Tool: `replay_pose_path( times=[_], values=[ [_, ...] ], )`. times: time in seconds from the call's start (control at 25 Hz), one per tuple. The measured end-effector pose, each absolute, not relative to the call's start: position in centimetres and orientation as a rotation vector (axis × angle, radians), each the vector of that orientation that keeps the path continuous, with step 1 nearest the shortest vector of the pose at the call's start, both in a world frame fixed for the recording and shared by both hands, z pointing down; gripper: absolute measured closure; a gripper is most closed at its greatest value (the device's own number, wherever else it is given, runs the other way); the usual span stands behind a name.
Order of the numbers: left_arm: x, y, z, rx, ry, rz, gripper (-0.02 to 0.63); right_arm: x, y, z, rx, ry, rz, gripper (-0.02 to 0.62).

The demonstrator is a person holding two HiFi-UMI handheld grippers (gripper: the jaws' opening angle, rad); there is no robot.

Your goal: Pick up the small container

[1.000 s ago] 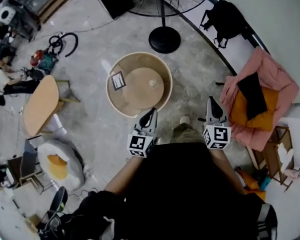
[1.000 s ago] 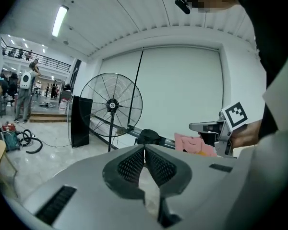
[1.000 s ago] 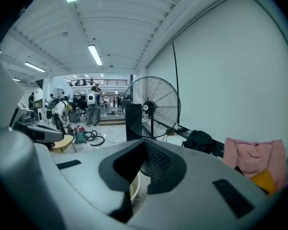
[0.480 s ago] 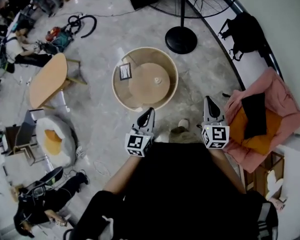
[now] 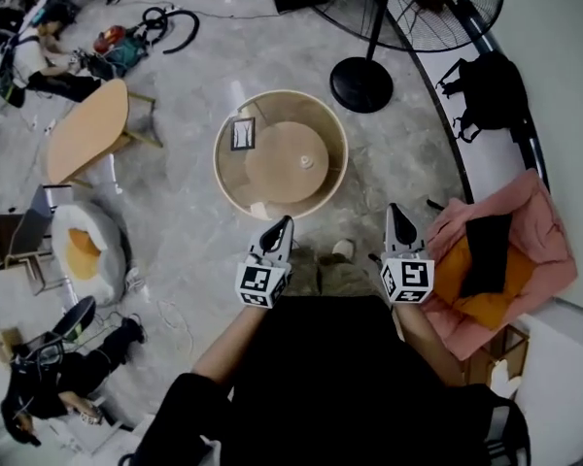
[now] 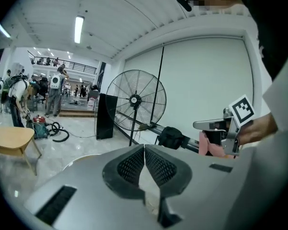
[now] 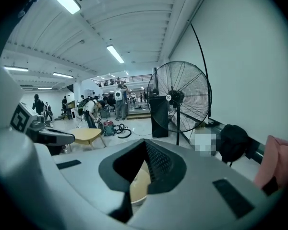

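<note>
The small container point(image 5: 307, 161) is a tiny white object standing on the raised centre disc of a round wooden table point(image 5: 231, 178) in the head view. Both grippers hang in the air on the near side of the table, pointing toward it and apart from it. My left gripper point(image 5: 282, 224) is shut, its meshed pads meeting at the tip with nothing between them point(image 6: 144, 147). My right gripper point(image 5: 397, 210) is also shut and empty point(image 7: 145, 143). Part of the table top point(image 7: 138, 186) shows below its jaws.
A framed card point(image 5: 243, 134) lies on the table's left side. A standing fan point(image 5: 362, 83) and a black bag point(image 5: 491, 90) are beyond the table. A pink cloth with an orange cushion point(image 5: 510, 260) is on the right, a low wooden table point(image 5: 83, 129) on the left.
The head view has swung, so the room slides left and the fan comes further into view. Both grippers sit slightly lower in the view and stay shut and empty.
</note>
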State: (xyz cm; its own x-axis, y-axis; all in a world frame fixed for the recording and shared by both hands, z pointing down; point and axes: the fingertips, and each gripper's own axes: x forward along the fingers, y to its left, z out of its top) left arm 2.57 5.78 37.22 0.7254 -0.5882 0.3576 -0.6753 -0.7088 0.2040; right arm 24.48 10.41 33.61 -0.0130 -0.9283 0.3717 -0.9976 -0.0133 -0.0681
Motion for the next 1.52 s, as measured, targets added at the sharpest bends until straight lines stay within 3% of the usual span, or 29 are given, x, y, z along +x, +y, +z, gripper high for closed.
replay_pose_path(
  times=[0.32, 0.88, 1.12, 1.32, 1.52],
  values=[
    [3.3, 1.3, 45.8, 2.527, -1.011, 0.409, 0.581, 19.9, 6.0, 38.9, 1.829, -2.132, 0.54, 0.574],
    [5.1, -8.1, 72.0, 2.465, -1.07, 0.478, 0.581, 17.2, -3.0, 57.2, 1.767, -2.137, 0.703, 0.574],
    [6.2, -10.0, 79.0, 2.473, -1.038, 0.549, 0.578, 15.4, -3.8, 62.7, 1.74, -2.123, 0.808, 0.574],
    [7.5, -11.7, 81.7, 2.489, -1.008, 0.532, 0.412, 14.9, -3.5, 65.3, 1.692, -2.116, 0.824, 0.574],
    [9.0, -13.4, 85.2, 2.504, -0.957, 0.599, 0.313, 16.2, -3.7, 67.5, 1.718, -2.079, 0.844, 0.574]
  ],
)
